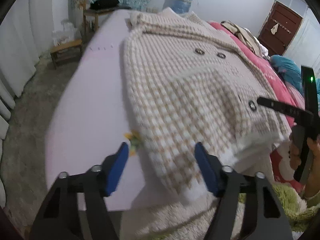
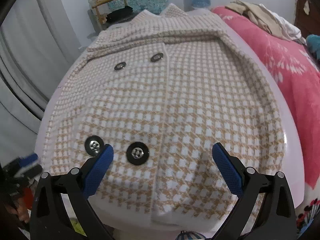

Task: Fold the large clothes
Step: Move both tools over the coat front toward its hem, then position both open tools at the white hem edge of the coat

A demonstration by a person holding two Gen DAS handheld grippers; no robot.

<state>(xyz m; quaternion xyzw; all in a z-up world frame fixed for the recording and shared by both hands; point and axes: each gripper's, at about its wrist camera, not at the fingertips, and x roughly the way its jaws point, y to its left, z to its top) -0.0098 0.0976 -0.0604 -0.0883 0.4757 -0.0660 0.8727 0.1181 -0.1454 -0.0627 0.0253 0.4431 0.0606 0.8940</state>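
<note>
A beige-and-white checked coat (image 1: pixel 180 92) with dark round buttons (image 2: pixel 137 153) lies flat, front side up, on a pale lilac surface (image 1: pixel 90 104). My left gripper (image 1: pixel 162 156) hovers over the coat's near left hem corner. Its blue pads (image 1: pixel 122 160) stand apart with the hem between them, and the left pad is clear of the cloth. My right gripper (image 2: pixel 163 154) is open just above the coat's lower front, beside the two lower buttons, with nothing pinched. In the left wrist view the right gripper (image 1: pixel 308 120) shows at the right edge, held by a hand (image 1: pixel 296 152).
A pink bedspread (image 2: pixel 280 64) with a pile of clothes (image 2: pixel 260 18) lies to the right. A wooden chair (image 1: pixel 96 10) and a low stool (image 1: pixel 66 50) stand at the back left on the concrete floor. A brown door (image 1: pixel 280 26) is at the far right, and a green fluffy blanket (image 1: pixel 288 204) lies near.
</note>
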